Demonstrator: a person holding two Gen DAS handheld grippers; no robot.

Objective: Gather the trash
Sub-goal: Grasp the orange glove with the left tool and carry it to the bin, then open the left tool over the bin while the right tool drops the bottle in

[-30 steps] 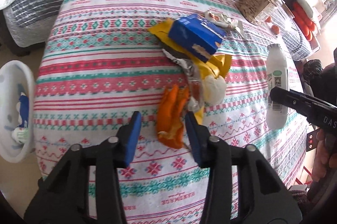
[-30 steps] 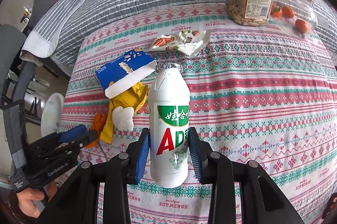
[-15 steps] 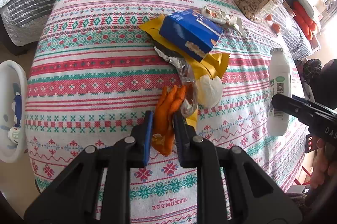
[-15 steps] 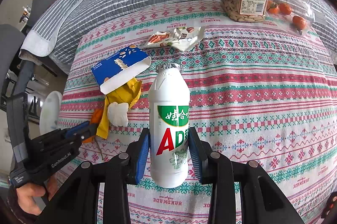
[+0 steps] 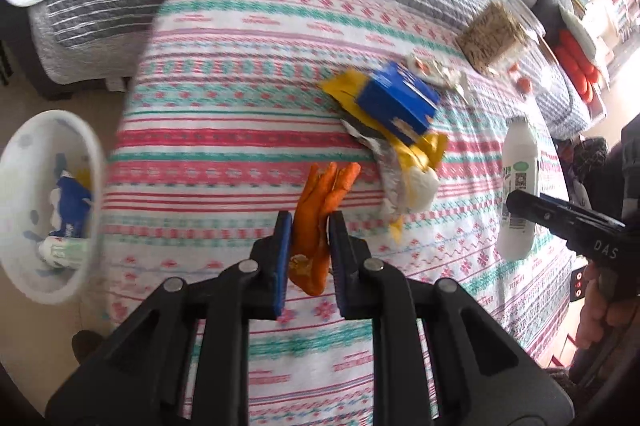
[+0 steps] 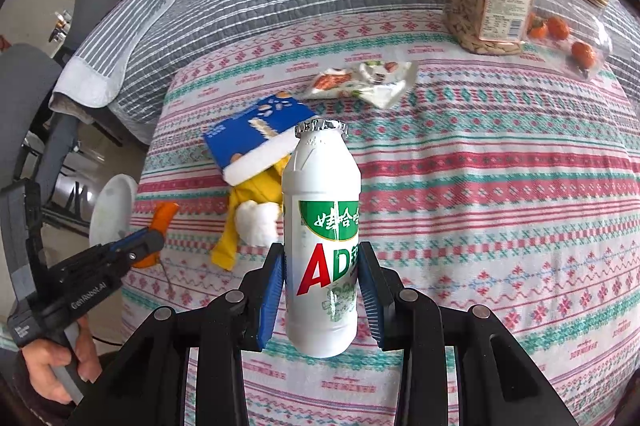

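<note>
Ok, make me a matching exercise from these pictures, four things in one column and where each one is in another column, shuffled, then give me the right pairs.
Things
1. orange peel
2. white drink bottle
3. blue carton
4. seed jar

Places
A. lying on the yellow wrapper
B. clamped in the right gripper
C. at the far edge of the patterned cloth
D. pinched in the left gripper

Pairs: 1-D, 2-B, 3-A, 4-C

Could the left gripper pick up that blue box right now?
Probably not yet. The left gripper is already shut on the orange peel, so it has no free grip. The blue box lies uncovered on top of the yellow wrapper, so the way looks free once the peel is dropped.
</note>
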